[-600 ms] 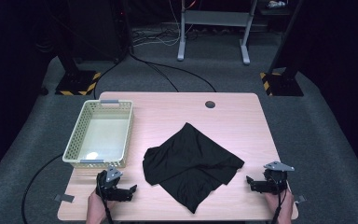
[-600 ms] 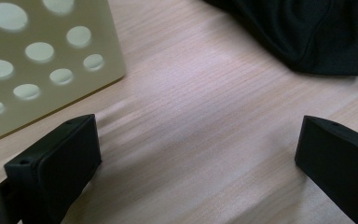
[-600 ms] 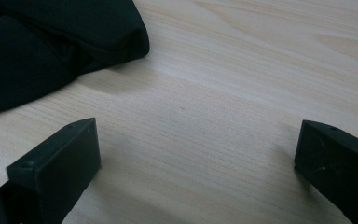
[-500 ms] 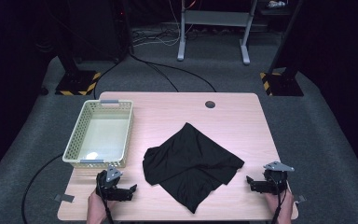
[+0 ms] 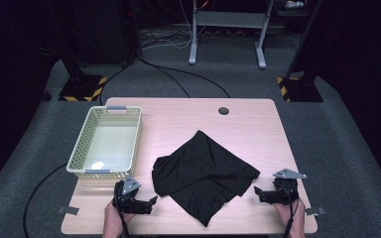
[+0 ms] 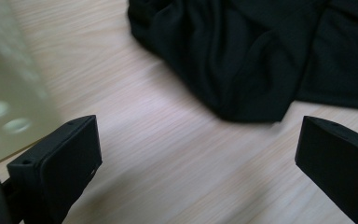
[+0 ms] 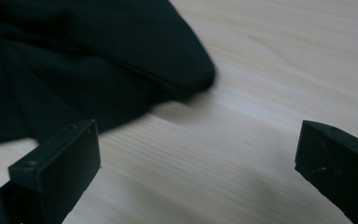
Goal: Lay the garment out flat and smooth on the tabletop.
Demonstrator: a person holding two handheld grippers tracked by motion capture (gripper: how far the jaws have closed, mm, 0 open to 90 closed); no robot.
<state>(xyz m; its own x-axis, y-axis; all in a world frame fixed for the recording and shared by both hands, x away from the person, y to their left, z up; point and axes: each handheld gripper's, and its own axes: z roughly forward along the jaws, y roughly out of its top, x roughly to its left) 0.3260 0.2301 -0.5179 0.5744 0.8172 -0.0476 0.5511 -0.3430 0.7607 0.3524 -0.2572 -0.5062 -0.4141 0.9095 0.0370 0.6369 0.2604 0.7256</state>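
Observation:
A crumpled black cloth (image 5: 203, 173) lies in the middle of the wooden table (image 5: 188, 116). My left gripper (image 5: 151, 202) rests near the front edge, just left of the cloth, jaws open and empty. In the left gripper view the cloth (image 6: 251, 56) is ahead of the wide-apart jaws, apart from them. My right gripper (image 5: 258, 192) sits at the front right, open, pointing at the cloth's right corner. The right gripper view has that corner of the cloth (image 7: 88, 65) beyond the left jaw, with bare wood between the jaws.
A pale yellow plastic basket (image 5: 79, 156) stands at the table's left, just behind my left gripper; its wall (image 6: 4, 93) is close at the left of the left gripper view. A cable hole (image 5: 223, 110) is at the back. Stands and cables are on the floor beyond.

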